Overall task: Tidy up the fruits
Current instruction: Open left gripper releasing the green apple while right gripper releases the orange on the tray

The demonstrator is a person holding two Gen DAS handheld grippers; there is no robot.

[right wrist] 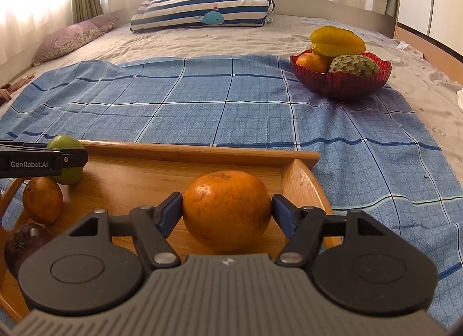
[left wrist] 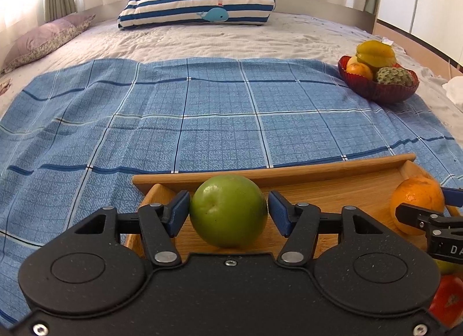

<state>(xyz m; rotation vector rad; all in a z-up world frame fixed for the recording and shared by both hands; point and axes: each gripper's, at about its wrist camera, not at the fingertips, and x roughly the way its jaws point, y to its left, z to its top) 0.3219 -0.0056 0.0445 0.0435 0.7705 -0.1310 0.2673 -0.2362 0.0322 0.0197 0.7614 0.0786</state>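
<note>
The left tool (left wrist: 228,211) is released: its blue pads stand either side of the green apple (left wrist: 228,210), which rests at the far left of the wooden tray (left wrist: 289,175). The right tool (right wrist: 227,211) brackets the orange (right wrist: 227,210), pads barely clear of it (released too). A red bowl (right wrist: 341,82) of fruit sits well apart on the bed.

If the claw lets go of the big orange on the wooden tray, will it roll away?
Probably only a little. The orange is round, so a nudge could roll it, but the wooden tray has raised edges that should stop it. Its skin looks dimpled, so the right claw likely won't slip.
</note>
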